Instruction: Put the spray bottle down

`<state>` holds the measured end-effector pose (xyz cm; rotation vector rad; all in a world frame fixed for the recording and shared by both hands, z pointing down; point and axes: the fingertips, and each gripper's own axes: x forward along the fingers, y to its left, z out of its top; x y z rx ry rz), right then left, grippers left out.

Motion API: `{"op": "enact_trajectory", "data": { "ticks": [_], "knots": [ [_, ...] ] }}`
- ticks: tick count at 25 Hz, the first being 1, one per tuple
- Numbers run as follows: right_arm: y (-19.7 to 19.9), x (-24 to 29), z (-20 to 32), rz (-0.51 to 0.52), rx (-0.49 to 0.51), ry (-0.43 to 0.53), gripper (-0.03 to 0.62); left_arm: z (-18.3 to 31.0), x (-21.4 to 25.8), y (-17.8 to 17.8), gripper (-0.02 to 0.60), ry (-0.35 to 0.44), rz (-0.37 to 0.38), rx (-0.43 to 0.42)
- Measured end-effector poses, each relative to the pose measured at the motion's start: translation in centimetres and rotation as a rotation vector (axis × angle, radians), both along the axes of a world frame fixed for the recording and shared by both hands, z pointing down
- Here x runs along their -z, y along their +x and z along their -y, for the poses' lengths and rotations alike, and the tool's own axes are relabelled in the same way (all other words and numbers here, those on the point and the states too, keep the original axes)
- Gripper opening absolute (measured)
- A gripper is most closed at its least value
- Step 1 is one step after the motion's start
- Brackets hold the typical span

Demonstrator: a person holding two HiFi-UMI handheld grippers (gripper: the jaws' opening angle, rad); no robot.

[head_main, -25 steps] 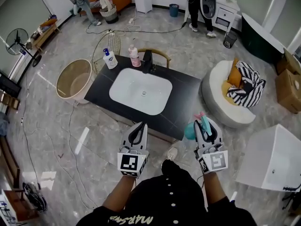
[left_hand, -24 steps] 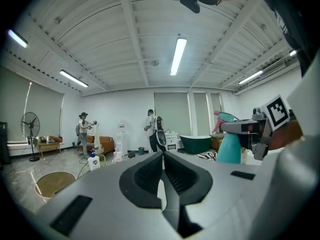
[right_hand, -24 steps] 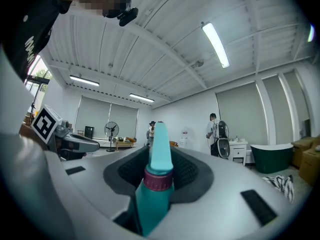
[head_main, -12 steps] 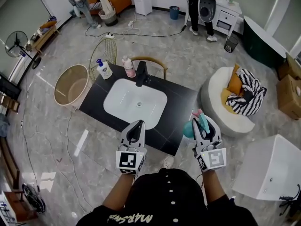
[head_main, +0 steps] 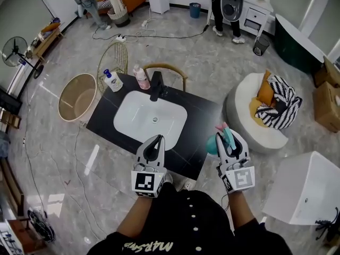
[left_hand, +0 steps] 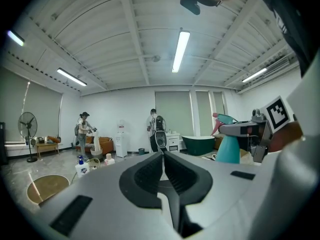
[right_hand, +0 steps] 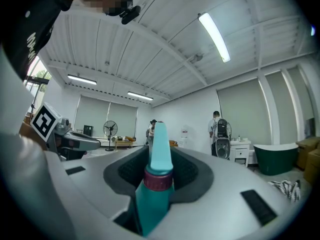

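Note:
A teal spray bottle [head_main: 213, 145] with a pink trigger stands upright between the jaws of my right gripper [head_main: 229, 137], which is shut on its neck. In the right gripper view the bottle [right_hand: 156, 184] fills the gap between the jaws, nozzle upward. The bottle hangs over the near right edge of a black counter [head_main: 204, 122] with a white sink basin [head_main: 151, 119]. My left gripper [head_main: 155, 143] hovers over the counter's near edge, shut with nothing held. From the left gripper view the bottle [left_hand: 228, 149] shows at the right.
A black faucet [head_main: 156, 85], a white pump bottle [head_main: 111, 80] and a pink bottle [head_main: 141, 77] stand at the counter's far side. A beige round tub [head_main: 77, 97] is left, a white pouf with striped cloth [head_main: 257, 116] right, a white box [head_main: 308, 187] near right. People stand far back.
Both grippers have come forward to the counter and now hang over its near edge. The bottle stays gripped in the right one.

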<state>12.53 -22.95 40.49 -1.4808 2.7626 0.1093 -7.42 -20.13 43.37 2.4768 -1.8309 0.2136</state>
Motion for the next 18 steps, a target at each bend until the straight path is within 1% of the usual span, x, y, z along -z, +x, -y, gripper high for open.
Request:
{"op": "enact_trajectory", "data": {
  "ticks": [4,10,18],
  "knots": [
    [-0.7,-0.2,0.7,-0.012,-0.028,-0.006,0.118,1.0,-0.7,-0.4,0.021,-0.023,-0.001,-0.038],
    [-1.9,-0.1,1.2,-0.045,-0.054,-0.003,0.118,2.1,-0.6,-0.7,0.021,-0.021,-0.02,-0.096],
    [-3.6,-1.7,2.5,-0.059,-0.041,-0.022,0.118,2.3,-1.2,-0.6,0.021,-0.045,-0.048,-0.137]
  ]
}}
